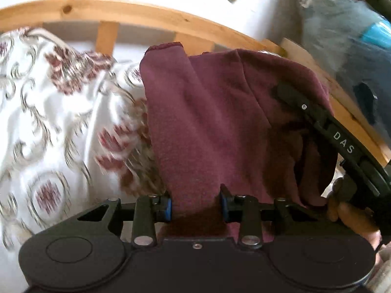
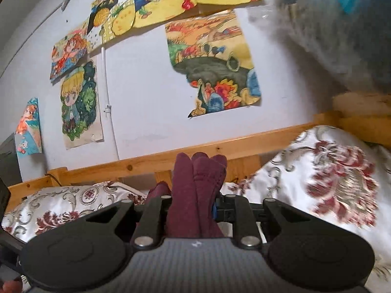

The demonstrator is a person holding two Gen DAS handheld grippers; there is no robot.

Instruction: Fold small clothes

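A maroon fleece garment [image 1: 215,112] hangs lifted above the bed, spread between both grippers. My left gripper [image 1: 195,206] is shut on its lower edge, the cloth bunched between the blue pads. The right gripper's arm [image 1: 342,141] shows at the right of the left wrist view, holding the garment's other side. In the right wrist view my right gripper [image 2: 190,207] is shut on a bunched fold of the same maroon garment [image 2: 195,185], which sticks up between the fingers.
A white bedspread with maroon floral pattern [image 1: 48,122] covers the bed below. A wooden bed rail [image 2: 220,149] runs along a white wall with several children's drawings [image 2: 215,68]. A person in grey clothes [image 1: 347,36] stands at the right.
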